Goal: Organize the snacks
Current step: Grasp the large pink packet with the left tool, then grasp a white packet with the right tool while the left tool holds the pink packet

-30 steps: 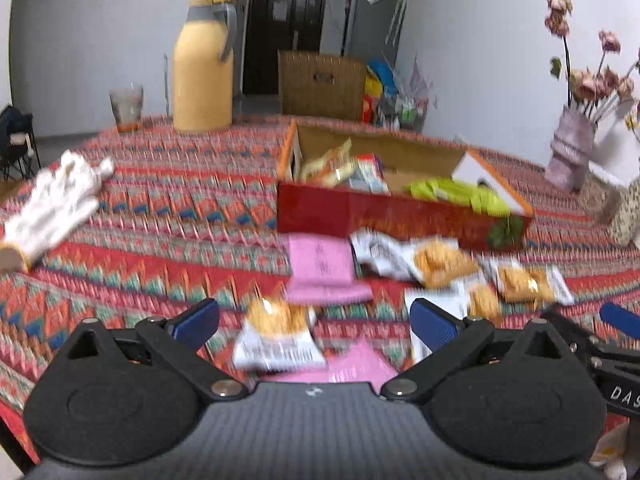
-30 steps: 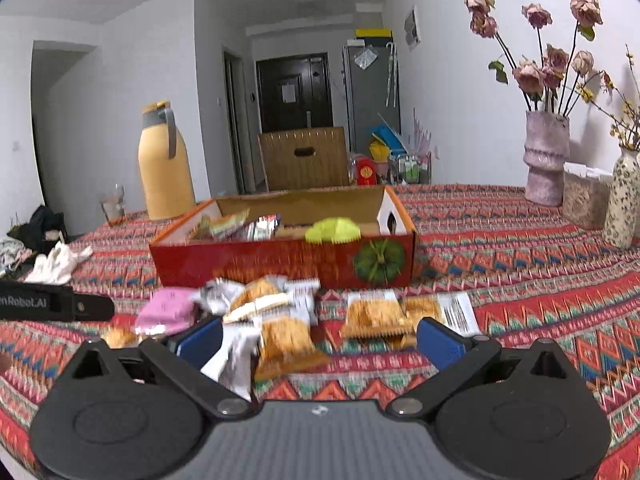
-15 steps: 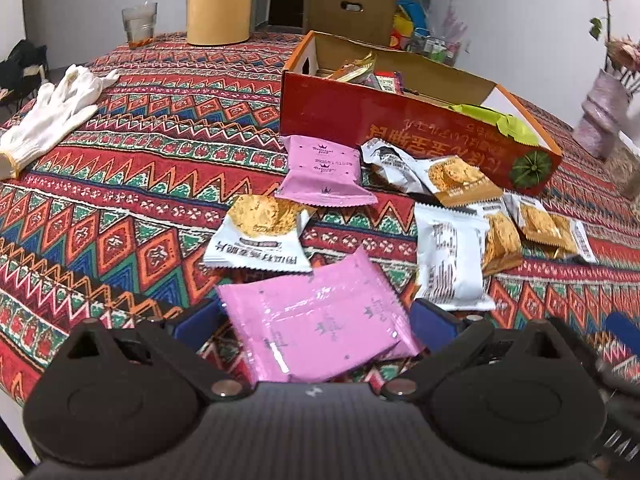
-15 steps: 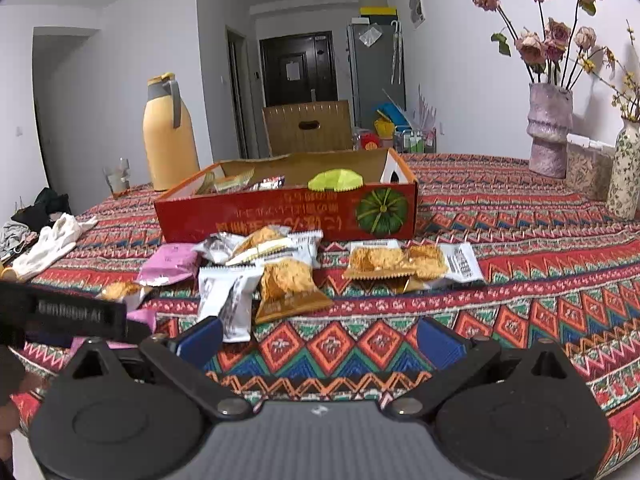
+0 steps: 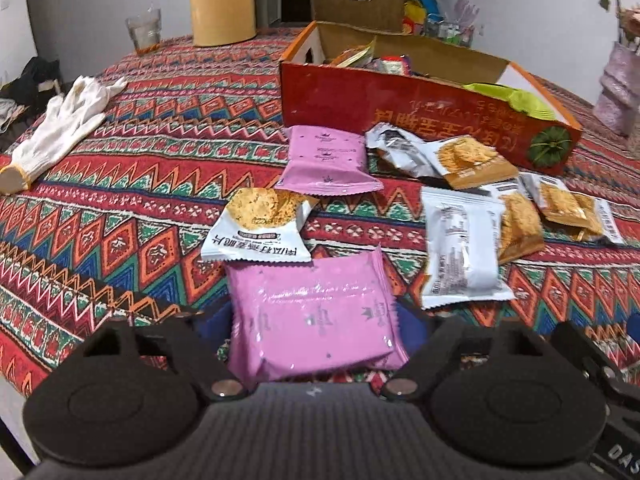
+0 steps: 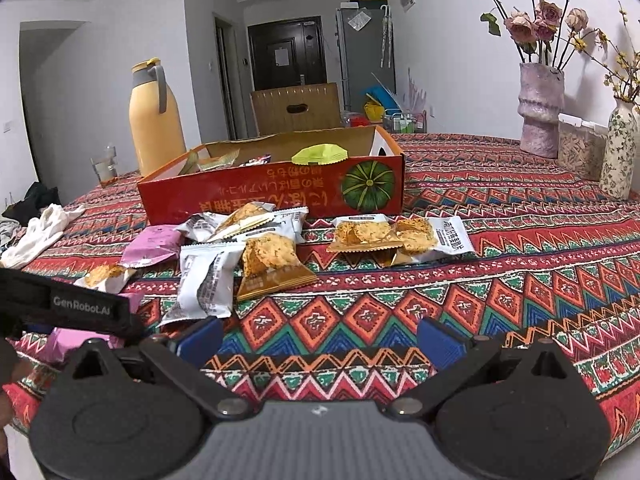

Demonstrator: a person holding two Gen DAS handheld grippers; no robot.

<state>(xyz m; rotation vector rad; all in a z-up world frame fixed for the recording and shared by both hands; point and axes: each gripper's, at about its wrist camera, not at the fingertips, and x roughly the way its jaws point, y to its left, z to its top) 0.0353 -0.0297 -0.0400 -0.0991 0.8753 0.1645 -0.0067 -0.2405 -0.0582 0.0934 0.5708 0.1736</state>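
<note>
A pink snack packet (image 5: 316,316) lies between the fingers of my left gripper (image 5: 312,326), which stands open around it at the table's near edge. A second pink packet (image 5: 326,160), a white cracker packet (image 5: 260,226) and several more cracker packets (image 5: 464,256) lie in front of the red cardboard box (image 5: 400,96), which holds several snacks. My right gripper (image 6: 318,340) is open and empty above the tablecloth, short of the cracker packets (image 6: 264,264). The box (image 6: 272,192) shows behind them.
A white glove (image 5: 64,120), a glass (image 5: 144,34) and a yellow jug (image 5: 222,0) stand at the left and back. Two vases (image 6: 540,108) with flowers stand at the right. The left gripper's body (image 6: 60,308) shows at the left of the right wrist view.
My left gripper has tipped down and moved in over the near pink packet, which now sits between its fingers. My right gripper has drawn back from the cracker packets.
</note>
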